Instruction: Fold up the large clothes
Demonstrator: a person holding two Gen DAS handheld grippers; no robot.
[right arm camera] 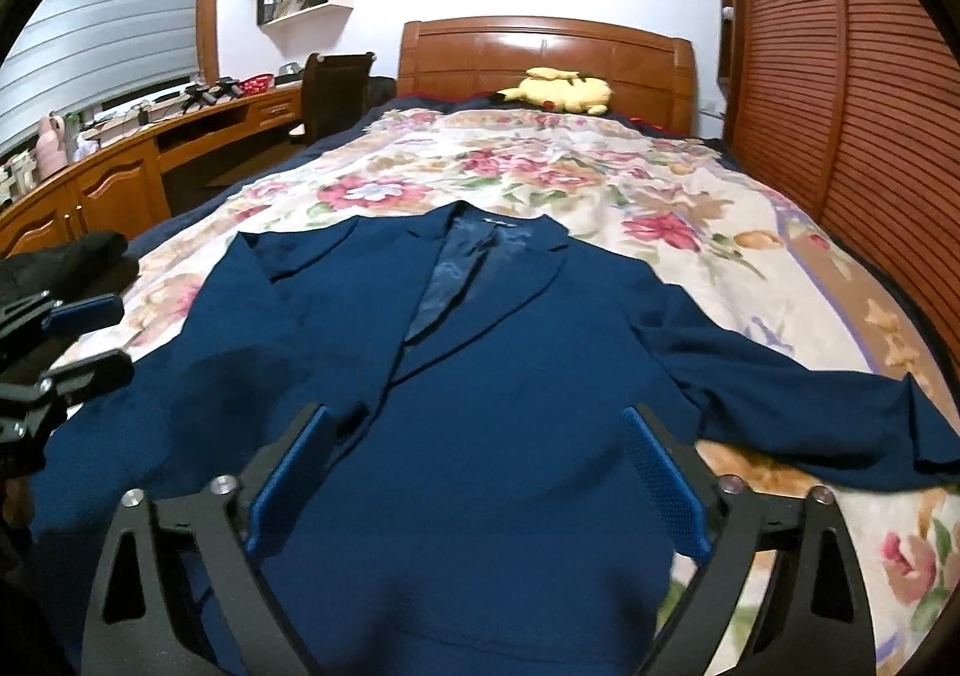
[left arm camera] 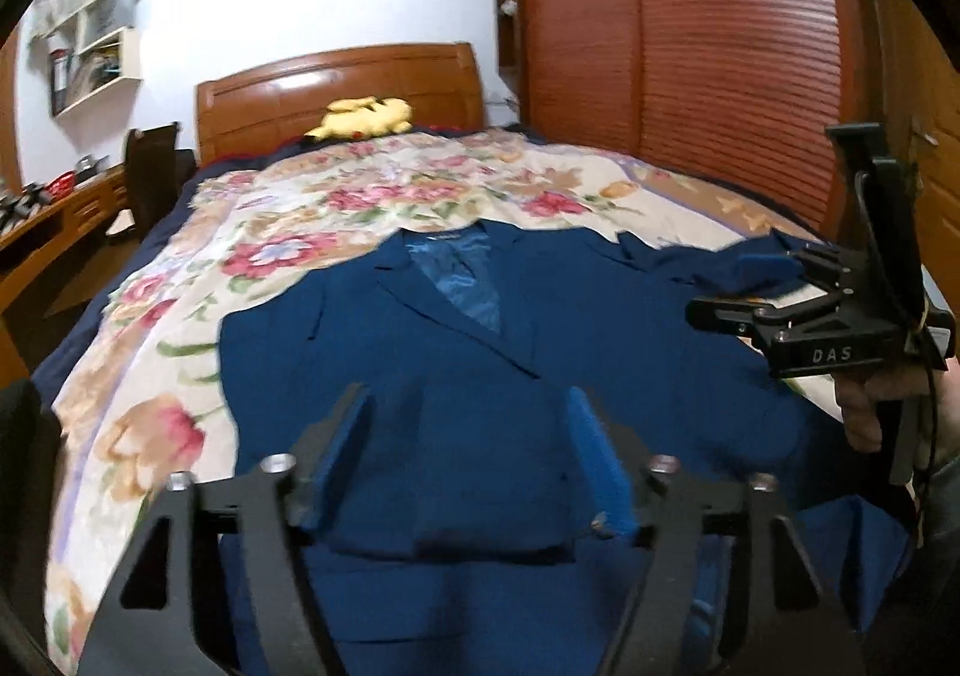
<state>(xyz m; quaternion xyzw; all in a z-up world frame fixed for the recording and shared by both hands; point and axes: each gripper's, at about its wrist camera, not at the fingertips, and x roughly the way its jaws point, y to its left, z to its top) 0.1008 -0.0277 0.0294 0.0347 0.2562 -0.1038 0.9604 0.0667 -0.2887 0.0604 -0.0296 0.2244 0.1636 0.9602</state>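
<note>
Landmark: blue blazer (right arm camera: 480,376), lying face up on the floral bedspread (right arm camera: 600,178), collar toward the wooden headboard (right arm camera: 540,57), hem toward the cameras.

Task item location: the blazer lies across the near half of the bed, its front panels closed over the body. It appears smoothed flat, probably so that later folds come out square.

Right sleeve of blazer (right arm camera: 810,406): extends sideways from the body toward the louvred wardrobe (right arm camera: 870,135), cuff near the bed edge. It is not yet folded in.

Left gripper (left arm camera: 468,454): jaws spread, blue pads (left arm camera: 600,466) clear of the cloth, nothing pinched. It hangs above the lower front of the blazer, pointing toward the collar. Judgement: open in order to take a fresh hold.

Right gripper (right arm camera: 480,472): jaws spread wide, nothing between them. It hangs over the lower front panel, on the wardrobe side of the left gripper.

Stage, as judged: layout looks complete, no fold visible. The outstretched sleeve is the likely first fold, brought across the chest.

Handling note: the cloth looks fairly stiff and lined, so a pinch at the cuff should carry the whole sleeve. The glossy lining (right arm camera: 456,280) at the collar may slip.

Other item: yellow plush toy (right arm camera: 564,90), beyond the collar against the headboard, well apart from the blazer.
</note>
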